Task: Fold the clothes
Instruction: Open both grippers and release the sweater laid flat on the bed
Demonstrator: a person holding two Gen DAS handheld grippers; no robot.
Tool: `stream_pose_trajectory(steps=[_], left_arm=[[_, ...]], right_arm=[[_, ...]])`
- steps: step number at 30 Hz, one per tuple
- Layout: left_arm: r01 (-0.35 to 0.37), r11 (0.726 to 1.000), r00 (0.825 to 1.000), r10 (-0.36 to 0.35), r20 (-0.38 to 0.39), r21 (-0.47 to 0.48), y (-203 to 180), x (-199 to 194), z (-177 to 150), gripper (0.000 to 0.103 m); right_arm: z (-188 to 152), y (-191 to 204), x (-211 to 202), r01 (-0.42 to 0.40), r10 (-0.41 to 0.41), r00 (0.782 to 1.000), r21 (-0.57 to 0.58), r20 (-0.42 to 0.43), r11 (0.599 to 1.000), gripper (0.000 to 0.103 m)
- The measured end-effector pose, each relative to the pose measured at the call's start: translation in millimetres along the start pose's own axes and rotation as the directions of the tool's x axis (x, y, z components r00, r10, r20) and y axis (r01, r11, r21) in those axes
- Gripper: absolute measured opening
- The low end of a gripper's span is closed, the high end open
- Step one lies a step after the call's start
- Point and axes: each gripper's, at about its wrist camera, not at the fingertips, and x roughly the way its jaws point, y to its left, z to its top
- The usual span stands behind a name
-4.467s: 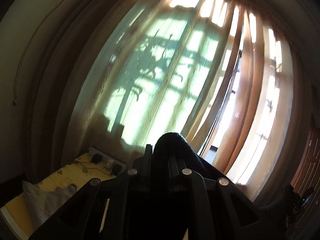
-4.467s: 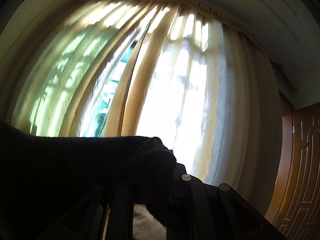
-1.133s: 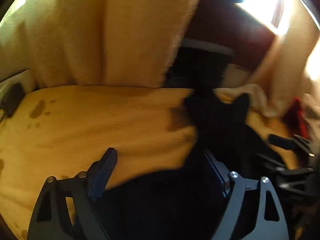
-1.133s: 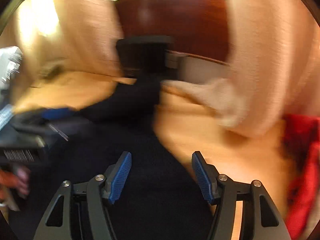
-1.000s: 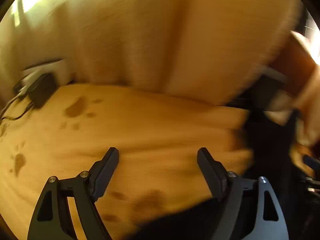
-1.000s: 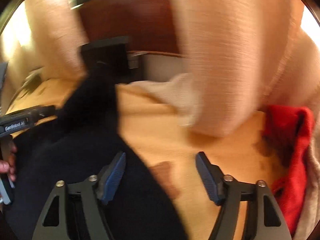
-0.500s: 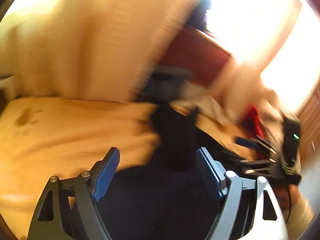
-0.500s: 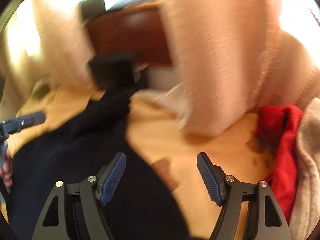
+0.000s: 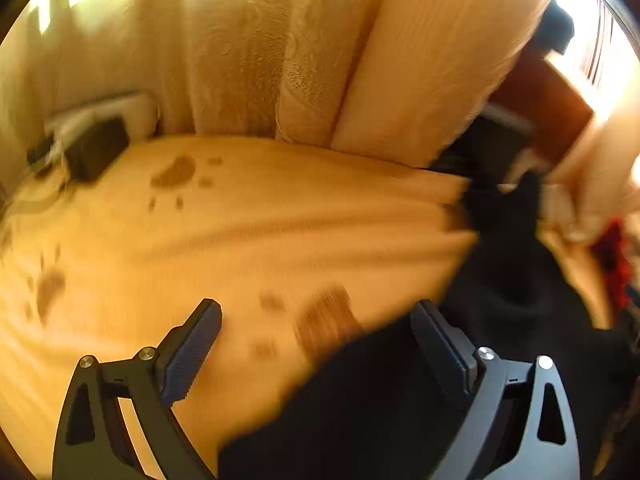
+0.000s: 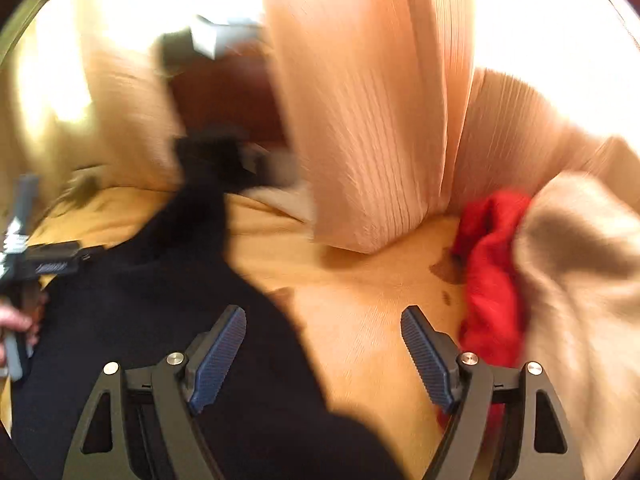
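While the black garment [image 9: 500,304] lies spread on the yellow sheet [image 9: 248,236], the left wrist view shows the left gripper [image 9: 316,340] hanging over the edge where dark cloth meets bare bedding. Its jaws have just been opening and now stand wide apart, with nothing pinched: the garment's hem passes under the right-hand finger, no pad pressing it. A moment ago this gripper was clamped on the cloth and held it up against the curtain [image 9: 240,52]; now the cloth is down and let go. A dark charger [image 9: 96,152] sits far off by the wall.

Over to the right wrist view: the right gripper [image 10: 324,344] has also been spreading its jaws and holds nothing, straddling the garment's other edge, black cloth under its left finger and sheet under the right. Red clothing [image 10: 492,272] and a beige piece [image 10: 580,280] wait piled just to the right. So, by my reading, the laying-out is done, and the next job is picking an edge or sleeve to fold inward.
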Motion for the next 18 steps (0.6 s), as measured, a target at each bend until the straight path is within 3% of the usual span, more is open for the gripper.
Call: stream_pose_trajectory(steps=[3, 8, 14, 18], left_arm=[[0.161, 0.987, 0.986, -0.161, -0.031, 0.005, -4, -36, -28, 0.098], [0.345, 0.937, 0.937, -0.34, -0.085, 0.05, 0, -107, -101, 0.098], [0.42, 0.908, 0.905, -0.419, -0.074, -0.009, 14, -161, -182, 0.101], [0.466, 0.884, 0.878, -0.466, -0.111, -0.023, 9, -183, -224, 0.101]], right_arm=[[1, 47, -35, -0.058, 0.06, 0.998, -0.076, 0.028, 0.995, 0.082], [-71, 70, -111, -0.191, 0.183, 0.979, -0.077, -0.094, 0.979, 0.082], [-165, 71, -171, -0.274, 0.282, 0.956, 0.099, -0.08, 0.957, 0.082], [-209, 79, -179, -0.327, 0.339, 0.934, 0.112, -0.112, 0.938, 0.082]])
